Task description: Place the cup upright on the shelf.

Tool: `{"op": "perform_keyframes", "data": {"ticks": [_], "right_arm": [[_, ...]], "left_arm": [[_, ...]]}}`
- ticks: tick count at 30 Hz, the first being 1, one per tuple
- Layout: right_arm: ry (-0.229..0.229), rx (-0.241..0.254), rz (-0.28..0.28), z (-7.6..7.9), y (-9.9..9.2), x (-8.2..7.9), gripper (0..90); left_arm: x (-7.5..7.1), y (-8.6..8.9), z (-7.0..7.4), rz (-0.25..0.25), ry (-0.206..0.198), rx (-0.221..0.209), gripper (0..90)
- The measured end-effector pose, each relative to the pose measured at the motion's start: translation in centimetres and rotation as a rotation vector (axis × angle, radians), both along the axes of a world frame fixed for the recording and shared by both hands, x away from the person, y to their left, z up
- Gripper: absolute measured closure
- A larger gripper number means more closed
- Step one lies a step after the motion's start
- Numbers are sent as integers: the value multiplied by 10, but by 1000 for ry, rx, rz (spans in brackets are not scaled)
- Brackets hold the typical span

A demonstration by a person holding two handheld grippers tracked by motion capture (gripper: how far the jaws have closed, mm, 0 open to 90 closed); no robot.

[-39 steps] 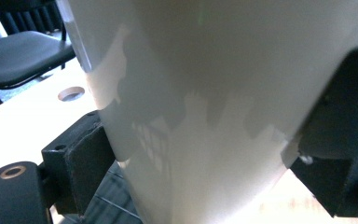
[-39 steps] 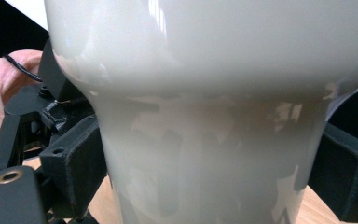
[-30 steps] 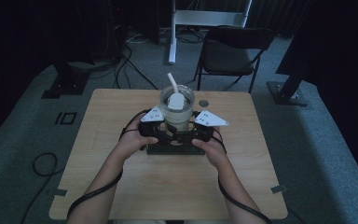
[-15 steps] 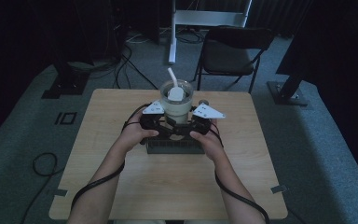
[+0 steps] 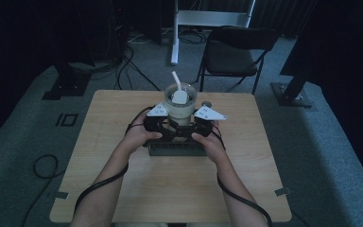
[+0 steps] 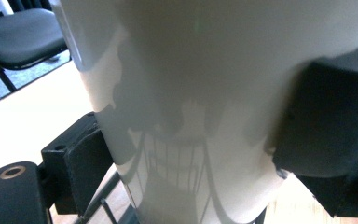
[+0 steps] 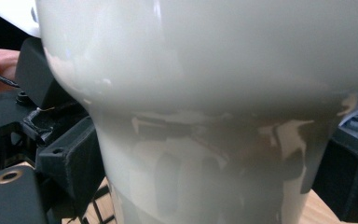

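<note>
- High view is showing a pale cup [image 5: 180, 105] standing upright over a dark rack [image 5: 177, 147] at the table's [image 5: 123, 189] middle.
- Left gripper [image 5: 163, 124] is pressing both jaws against the cup's lower wall, clamped on it.
- Right gripper [image 5: 196, 125] is clamping the same cup from the other side, jaws spread around its body [image 7: 205, 140].
- A white spoon [image 5: 177, 87] is sticking up out of the cup.

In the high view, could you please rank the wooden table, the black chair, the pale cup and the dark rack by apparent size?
1. Light wooden table.
2. Black folding chair; it stands farther back, so true size is unsure.
3. Dark flat rack, partly hidden by the hands.
4. Pale glossy cup with its white straw.
</note>
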State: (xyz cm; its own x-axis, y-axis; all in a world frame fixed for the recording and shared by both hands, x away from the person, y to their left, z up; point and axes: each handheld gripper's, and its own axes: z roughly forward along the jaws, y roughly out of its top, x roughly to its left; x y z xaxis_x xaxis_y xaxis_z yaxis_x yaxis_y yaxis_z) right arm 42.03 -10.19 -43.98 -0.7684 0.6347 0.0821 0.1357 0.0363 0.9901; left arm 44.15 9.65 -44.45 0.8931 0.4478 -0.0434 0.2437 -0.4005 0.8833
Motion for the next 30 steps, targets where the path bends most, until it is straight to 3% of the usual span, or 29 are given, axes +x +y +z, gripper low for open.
{"op": "perform_keyframes", "data": {"ticks": [8,14,22,26,30], "right_arm": [[36,-23,-1,-15,-1,-3,91],[57,-52,4,-26,1,-4,91],[38,-106,9,-25,3,-9,88],[6,-143,-55,-27,6,-19,88],[-24,-107,-63,-34,6,-20,89]], "left_arm": [[-4,-2,-18,9,15,15,116],[-8,0,-34,22,29,-15,116],[-14,1,-40,36,-1,-43,114],[-18,1,-42,49,-10,-54,109],[-21,1,-42,69,-18,-63,110]]}}
